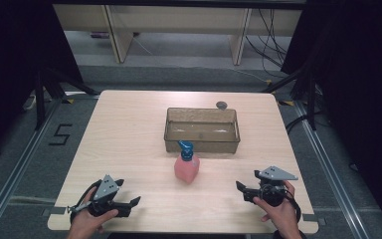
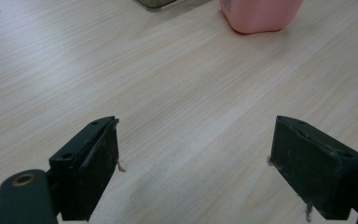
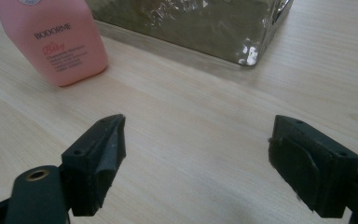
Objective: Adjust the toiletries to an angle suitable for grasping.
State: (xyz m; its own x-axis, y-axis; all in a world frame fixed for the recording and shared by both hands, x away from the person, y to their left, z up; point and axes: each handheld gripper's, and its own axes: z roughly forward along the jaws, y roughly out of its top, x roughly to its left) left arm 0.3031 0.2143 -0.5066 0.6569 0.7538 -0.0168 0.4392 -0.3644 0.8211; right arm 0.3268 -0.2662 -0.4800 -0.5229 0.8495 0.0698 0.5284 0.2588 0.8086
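Step in hand, as judged: approach, before any grasp. Pink bottle [image 1: 186, 167] with blue pump cap [image 1: 185, 147] upright at centre of the high view, just below the clear tub [image 1: 202, 142], close to its near wall; contact between the two not determinable.

Left claw [image 1: 128, 205] at lower left of the high view, jaws wide apart, nothing between them; bare bench [image 2: 177, 93] ahead in the left claw view, bottle base at the top edge. Right claw [image 1: 242, 191] at lower right, jaws likewise spread and empty; bottle at upper left of the right claw view, tub at upper centre.

Next move, as judged: advance one claw toward the bottle body, jaws kept open until both flanks are straddled, then close below the pump.

Clearances: open bench between each claw and the bottle. Both claws near the bottom bench edge. Little room behind the bottle because of the tub wall. Small dark disc [image 1: 221, 105] beyond the tub, near the far edge.
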